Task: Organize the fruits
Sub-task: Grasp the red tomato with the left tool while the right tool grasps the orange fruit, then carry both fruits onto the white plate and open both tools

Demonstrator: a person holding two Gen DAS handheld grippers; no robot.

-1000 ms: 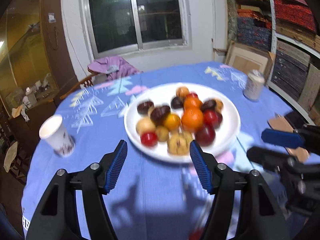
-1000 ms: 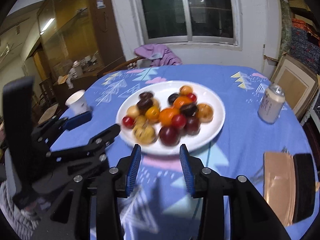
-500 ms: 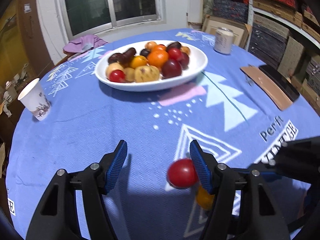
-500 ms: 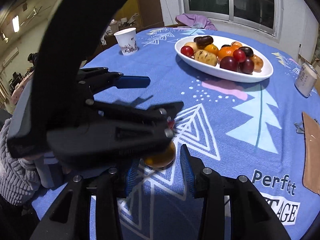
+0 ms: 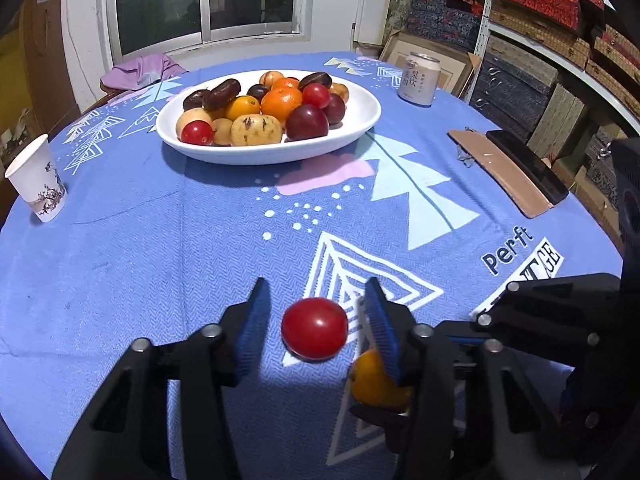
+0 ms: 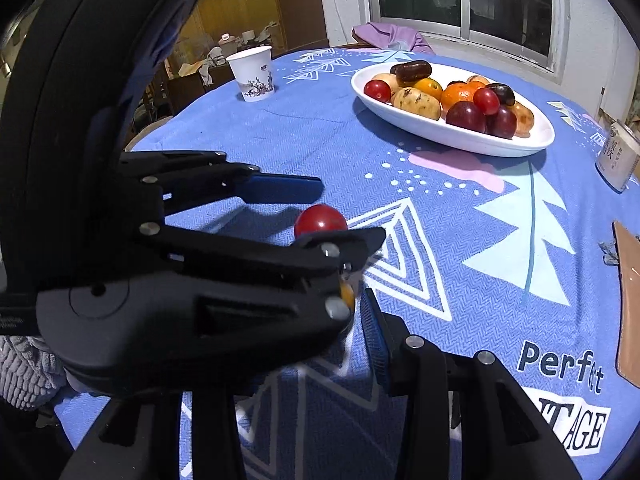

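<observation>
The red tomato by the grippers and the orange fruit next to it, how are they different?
The red tomato is shiny red; the orange fruit is yellow-orange. The red tomato shows whole, between the left gripper fingers with gaps on both sides; the orange fruit is half hidden behind a blue pad. The red tomato sits farther from the right gripper camera, the orange fruit right at its fingers. Both are small, round, and off the white plate.

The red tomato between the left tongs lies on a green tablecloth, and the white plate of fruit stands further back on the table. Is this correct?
Not quite: the tablecloth is blue with white patterns, not green, as the left wrist view shows. The rest holds: the red tomato lies between the left tongs, and the white plate of fruit stands further back.
</observation>
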